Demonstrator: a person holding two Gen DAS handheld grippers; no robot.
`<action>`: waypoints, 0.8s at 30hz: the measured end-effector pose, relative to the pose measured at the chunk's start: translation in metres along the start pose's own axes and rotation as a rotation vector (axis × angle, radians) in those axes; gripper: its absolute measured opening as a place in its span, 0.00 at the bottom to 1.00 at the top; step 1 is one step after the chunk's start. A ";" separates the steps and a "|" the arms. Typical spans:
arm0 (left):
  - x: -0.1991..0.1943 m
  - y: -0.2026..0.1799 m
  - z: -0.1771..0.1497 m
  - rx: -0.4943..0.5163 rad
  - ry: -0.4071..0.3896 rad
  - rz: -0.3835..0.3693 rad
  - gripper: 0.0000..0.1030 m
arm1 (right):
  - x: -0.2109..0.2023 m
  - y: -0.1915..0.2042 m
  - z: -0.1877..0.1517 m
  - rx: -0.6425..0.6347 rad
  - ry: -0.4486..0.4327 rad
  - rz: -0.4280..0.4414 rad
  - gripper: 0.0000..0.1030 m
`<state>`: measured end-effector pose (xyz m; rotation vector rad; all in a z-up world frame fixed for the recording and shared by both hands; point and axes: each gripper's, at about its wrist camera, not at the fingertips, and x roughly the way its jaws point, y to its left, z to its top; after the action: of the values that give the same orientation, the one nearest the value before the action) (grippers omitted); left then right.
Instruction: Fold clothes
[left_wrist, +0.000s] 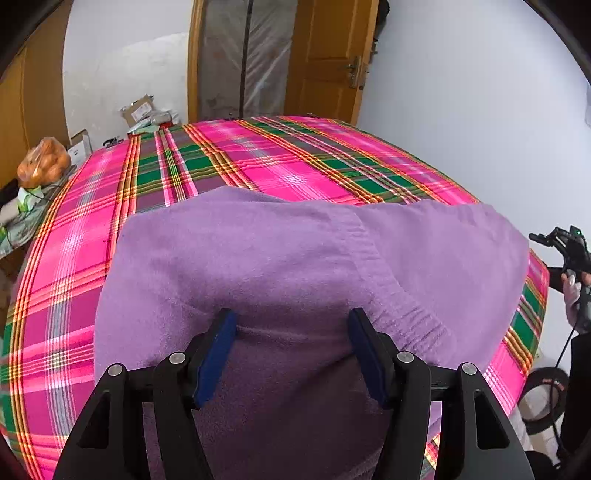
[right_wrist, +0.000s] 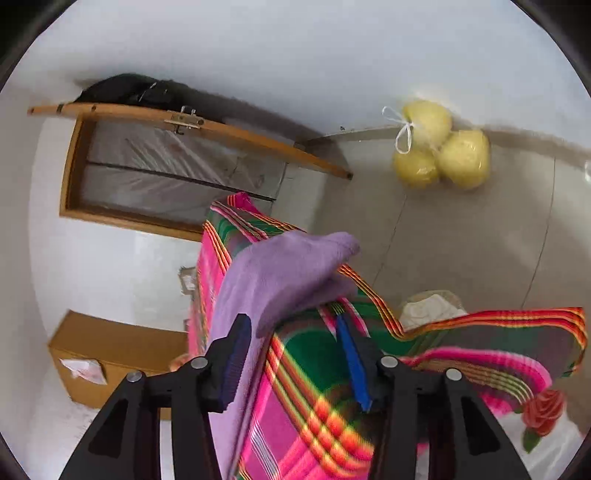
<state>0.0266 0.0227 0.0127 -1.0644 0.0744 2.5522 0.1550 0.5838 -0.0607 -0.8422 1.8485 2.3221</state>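
Observation:
A purple cloth (left_wrist: 277, 251) lies folded on a bed covered by a pink and green plaid sheet (left_wrist: 258, 155). My left gripper (left_wrist: 291, 317) is open, its blue pads (left_wrist: 218, 350) wide apart over the near fold of the cloth, pressing on nothing. My right gripper (left_wrist: 554, 238) is off the bed's right edge, held by a gloved hand (left_wrist: 572, 291). The right wrist view is rolled sideways. There, my right gripper (right_wrist: 291, 325) stands open at the bed's edge. A corner of the purple cloth (right_wrist: 280, 266) lies by its left pad and the plaid sheet (right_wrist: 310, 362) shows between the pads.
A bag of oranges (left_wrist: 44, 166) and cardboard boxes (left_wrist: 138, 109) sit beyond the bed's far left side. A wooden door (left_wrist: 325, 59) stands behind. A black ring (left_wrist: 546, 398) lies on the floor at the right, and a bag of yellow fruit (right_wrist: 439, 147) lies further off.

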 end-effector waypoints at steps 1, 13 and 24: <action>0.000 0.000 0.000 0.001 0.000 0.002 0.63 | 0.003 -0.002 0.002 0.023 0.009 0.015 0.50; 0.000 0.003 -0.001 -0.014 0.000 -0.013 0.63 | 0.048 -0.007 0.017 0.188 0.072 0.023 0.55; -0.001 0.007 -0.002 -0.028 -0.003 -0.031 0.63 | 0.045 0.018 0.017 0.067 -0.068 0.071 0.21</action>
<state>0.0261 0.0157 0.0112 -1.0634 0.0208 2.5341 0.1040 0.5814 -0.0628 -0.6925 1.9457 2.2842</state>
